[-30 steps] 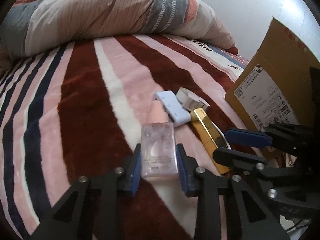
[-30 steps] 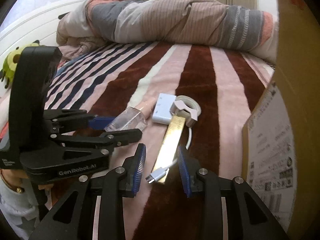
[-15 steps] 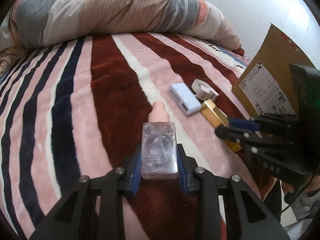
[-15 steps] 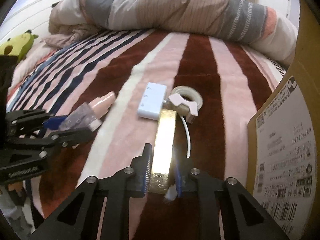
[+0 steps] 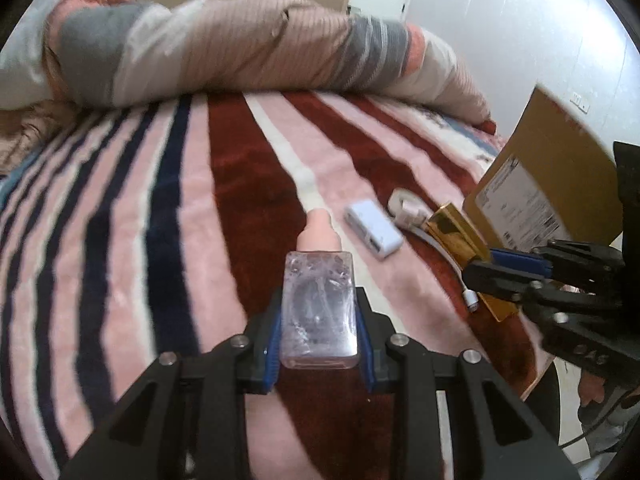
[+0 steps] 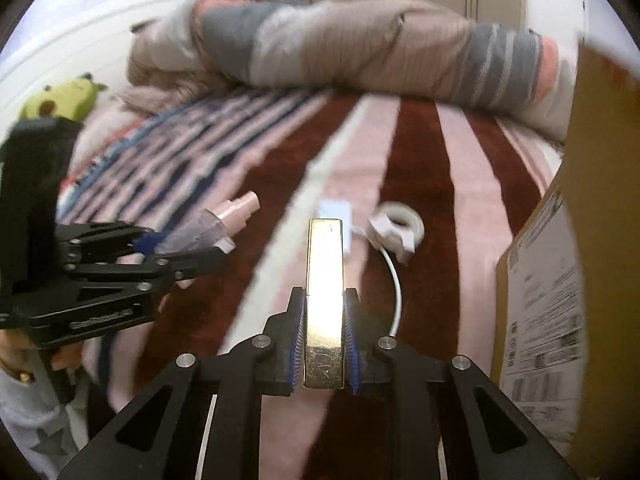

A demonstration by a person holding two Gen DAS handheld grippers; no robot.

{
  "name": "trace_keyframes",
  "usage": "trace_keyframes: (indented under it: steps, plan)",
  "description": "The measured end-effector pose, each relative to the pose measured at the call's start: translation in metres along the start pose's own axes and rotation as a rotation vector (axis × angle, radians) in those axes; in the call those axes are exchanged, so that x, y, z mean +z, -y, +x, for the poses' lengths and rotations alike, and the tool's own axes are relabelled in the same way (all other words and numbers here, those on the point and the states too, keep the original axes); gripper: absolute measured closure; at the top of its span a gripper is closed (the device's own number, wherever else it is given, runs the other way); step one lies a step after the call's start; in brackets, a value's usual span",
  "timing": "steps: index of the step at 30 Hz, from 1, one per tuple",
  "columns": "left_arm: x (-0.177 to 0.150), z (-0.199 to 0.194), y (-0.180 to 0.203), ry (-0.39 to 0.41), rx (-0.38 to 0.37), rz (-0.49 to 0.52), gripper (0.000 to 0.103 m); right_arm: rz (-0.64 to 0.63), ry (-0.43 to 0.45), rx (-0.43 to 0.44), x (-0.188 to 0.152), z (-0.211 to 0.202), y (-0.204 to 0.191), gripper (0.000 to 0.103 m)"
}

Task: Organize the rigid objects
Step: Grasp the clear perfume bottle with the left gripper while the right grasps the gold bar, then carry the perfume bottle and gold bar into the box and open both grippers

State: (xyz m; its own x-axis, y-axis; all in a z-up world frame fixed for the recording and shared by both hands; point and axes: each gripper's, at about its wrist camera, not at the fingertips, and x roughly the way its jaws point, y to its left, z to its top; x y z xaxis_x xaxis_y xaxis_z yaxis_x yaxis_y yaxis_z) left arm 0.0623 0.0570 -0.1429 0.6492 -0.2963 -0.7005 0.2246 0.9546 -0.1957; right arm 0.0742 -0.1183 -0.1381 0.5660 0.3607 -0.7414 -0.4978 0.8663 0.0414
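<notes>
Left wrist view showed us the left gripper [image 5: 318, 332] clamped on a clear bottle [image 5: 318, 308] with a pink cap, its blue pads pressed against both flat sides and the bottle held above the striped blanket [image 5: 120, 220]. Ahead and to the right lay a white adapter [image 5: 374, 231] on the blanket, just beside a roll of white tape [image 5: 406, 206], with a white cable [image 5: 460, 276] trailing toward us. From the right wrist camera we saw the right gripper [image 6: 324, 340] closed on a long gold box [image 6: 325, 280], which hid most of the adapter behind its far end. A cardboard box [image 6: 560, 280] with a printed label stood close on the right, near the tape roll. A rolled duvet [image 5: 240, 48] lay across the far end of the bed, and a green plush toy [image 6: 60, 98] sat at the left by the white headboard [image 6: 80, 40].
</notes>
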Motion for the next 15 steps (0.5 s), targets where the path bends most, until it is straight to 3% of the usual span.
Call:
trace_keyframes:
  steps: [7,15]
  plan:
    - [0.029,-0.072,0.029,0.133,0.014,0.062,0.075,-0.039,0.195,0.055,0.024,-0.077,-0.014,0.089]
    - [0.068,-0.125,0.095,0.251,-0.081,0.151,0.075,0.004,0.394,0.006,0.034,-0.165,0.025,0.089]
